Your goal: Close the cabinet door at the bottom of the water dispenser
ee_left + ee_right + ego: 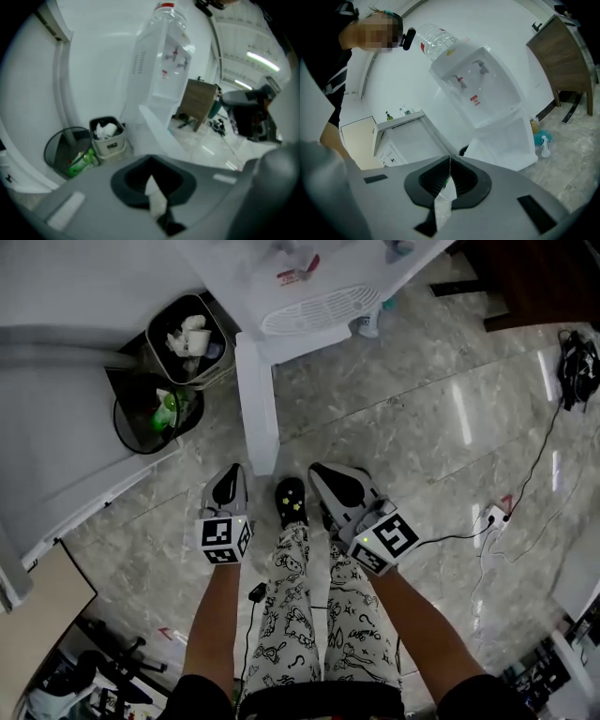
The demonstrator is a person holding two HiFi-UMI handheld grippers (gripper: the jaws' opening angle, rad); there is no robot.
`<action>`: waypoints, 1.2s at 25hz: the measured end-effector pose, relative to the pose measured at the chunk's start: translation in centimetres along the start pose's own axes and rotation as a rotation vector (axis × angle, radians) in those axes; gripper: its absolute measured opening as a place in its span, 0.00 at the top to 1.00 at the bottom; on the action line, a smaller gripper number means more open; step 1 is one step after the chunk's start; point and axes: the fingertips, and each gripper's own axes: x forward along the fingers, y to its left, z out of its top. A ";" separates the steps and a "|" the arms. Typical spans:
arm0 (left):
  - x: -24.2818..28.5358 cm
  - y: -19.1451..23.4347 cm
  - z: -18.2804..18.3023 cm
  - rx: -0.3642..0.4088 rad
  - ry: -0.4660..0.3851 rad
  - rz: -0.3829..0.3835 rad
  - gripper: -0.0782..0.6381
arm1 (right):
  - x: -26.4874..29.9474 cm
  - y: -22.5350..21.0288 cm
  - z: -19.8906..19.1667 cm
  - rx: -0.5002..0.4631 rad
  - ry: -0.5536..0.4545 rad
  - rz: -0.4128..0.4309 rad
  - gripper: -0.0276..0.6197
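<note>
The left gripper [228, 486] is held low in front of the person's left leg. It points forward, just left of the free end of the flat white cabinet door [256, 399]. Its tongs are pressed together with nothing in them. The right gripper [336, 486] is held the same way, a little right of the door's end. Its tongs are also closed and empty. The door is open and sticks out toward the person from the bottom of the tall white water dispenser [314, 306]. The head view cuts off the dispenser's top. No view shows the inside of the cabinet. Left of the door sit a round black mesh bin [127, 432] holding a green bottle [167, 409] and a square grey bin [223, 338] full of white paper. A black shoe [291, 502] stands right by the door's end. Far right of the door, black cables [577, 367] and a white power strip [494, 516] lie on the shiny grey stone floor [412, 418].
</note>
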 end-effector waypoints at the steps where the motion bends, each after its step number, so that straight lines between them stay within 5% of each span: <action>1: 0.5 -0.3 -0.4 0.008 0.005 -0.010 0.90 | 0.3 -0.2 -0.8 0.000 0.015 0.000 0.93; 11: 3.8 -3.1 -0.3 0.084 0.070 -0.080 0.90 | 1.2 -1.3 -1.3 0.065 0.013 0.031 0.93; 16: 6.8 -5.4 2.1 0.026 0.029 -0.116 0.90 | 1.1 -3.9 -1.5 0.053 0.020 -0.014 0.93; 22: 11.0 -8.4 5.5 0.043 -0.022 -0.170 0.90 | -0.2 -6.9 -2.3 0.102 -0.006 -0.093 0.93; 30: 16.3 -11.9 10.2 0.178 -0.039 -0.242 0.90 | -1.6 -10.0 0.8 0.135 -0.075 -0.145 0.93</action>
